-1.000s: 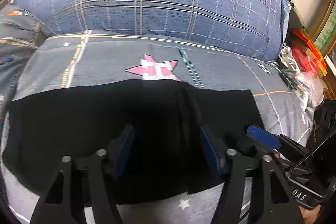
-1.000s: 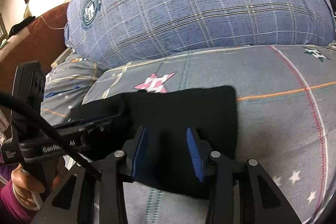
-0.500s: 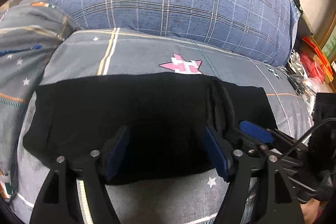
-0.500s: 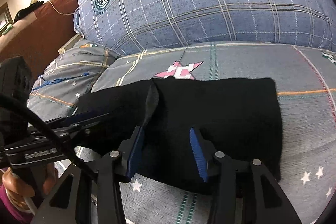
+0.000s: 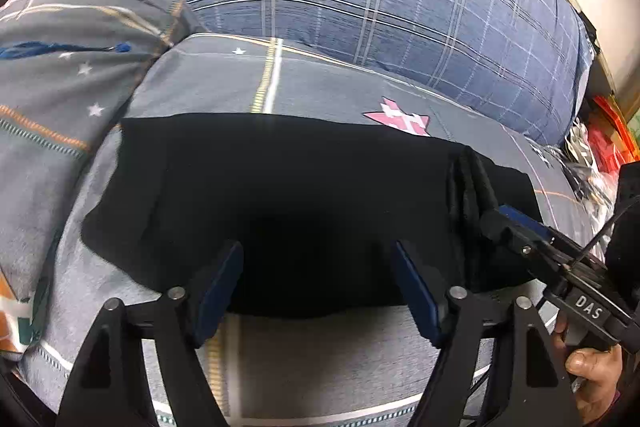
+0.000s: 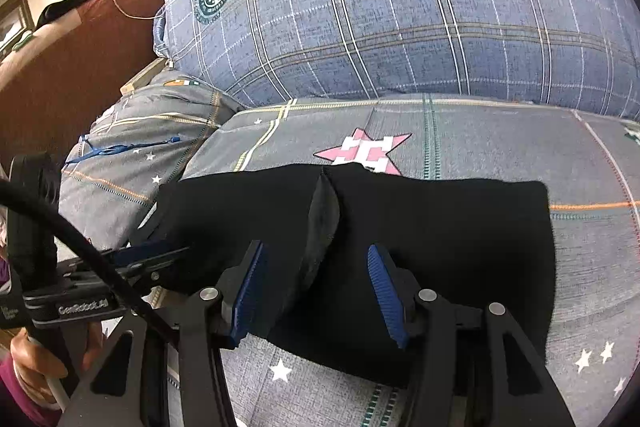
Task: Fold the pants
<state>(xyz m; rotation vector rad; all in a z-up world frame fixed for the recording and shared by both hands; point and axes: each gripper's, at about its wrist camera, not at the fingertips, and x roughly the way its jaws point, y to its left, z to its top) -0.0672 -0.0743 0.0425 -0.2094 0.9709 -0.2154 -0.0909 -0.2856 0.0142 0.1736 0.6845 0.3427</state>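
Note:
Folded black pants lie flat across the grey star-print sheet. My left gripper hovers over their near edge, its jaws opening; the cloth lies below the blue pads and is not pinched. In the right wrist view the pants show a raised ridge of fabric running toward my right gripper. Its jaws are opening too, and the ridge sits loose between the pads. Each gripper shows in the other's view: the right gripper beside the ridge, the left gripper at the pants' left end.
A big blue plaid pillow lies behind the pants. A grey star-print pillow sits at the left and a brown headboard beyond it. Red packets and plastic clutter lie off the bed's right side. A hand holds each gripper.
Both pairs of jaws have spread wider. The left gripper has slid left along the pants, so the ridge now sits at its right. The right gripper has drawn back, and more of the pants shows.

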